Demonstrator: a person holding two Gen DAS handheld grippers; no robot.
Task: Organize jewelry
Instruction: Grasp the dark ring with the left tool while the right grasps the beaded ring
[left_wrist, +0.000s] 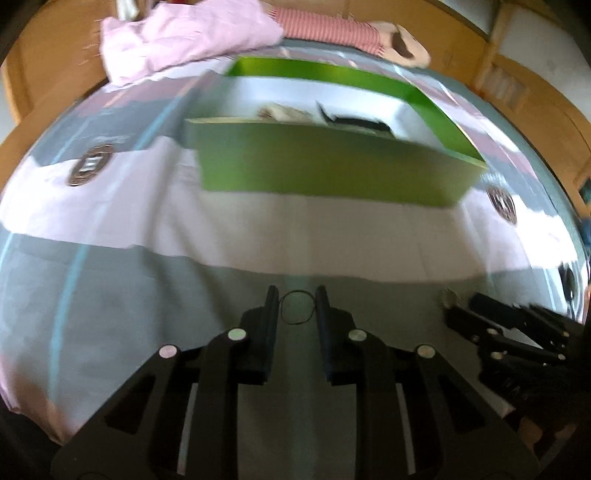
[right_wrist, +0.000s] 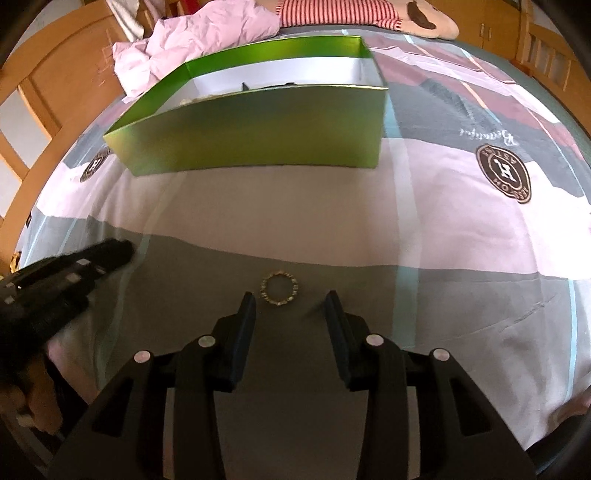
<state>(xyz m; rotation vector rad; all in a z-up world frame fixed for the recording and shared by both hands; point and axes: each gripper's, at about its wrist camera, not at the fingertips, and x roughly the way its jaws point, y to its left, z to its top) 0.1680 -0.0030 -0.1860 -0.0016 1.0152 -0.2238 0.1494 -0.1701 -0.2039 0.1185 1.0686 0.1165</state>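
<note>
Left gripper (left_wrist: 296, 295) has its fingers (left_wrist: 272, 306) pinched in on a thin black ring (left_wrist: 297, 308), a loop like a hair tie or bangle, which sits between the tips and touches both inner faces over the grey patch of the bedspread (left_wrist: 110, 314). Whether it's lifted or lying on the bed, can't tell. Right gripper (right_wrist: 291, 301) fingers (right_wrist: 246, 314) are spread with nothing between them; a small beaded gold ring (right_wrist: 279, 291) lies flat on the grey fabric just ahead of the tips, closer to the left finger, not touching either. Green box (right_wrist: 258, 136), open top, white inside, sits further back on the bed in both views; dark items and something pale are inside it, too blurred to identify. Pink crumpled blanket (right_wrist: 199, 40) and a striped plush toy (right_wrist: 351, 11) lie beyond the box. Left view is motion-blurred.
</note>
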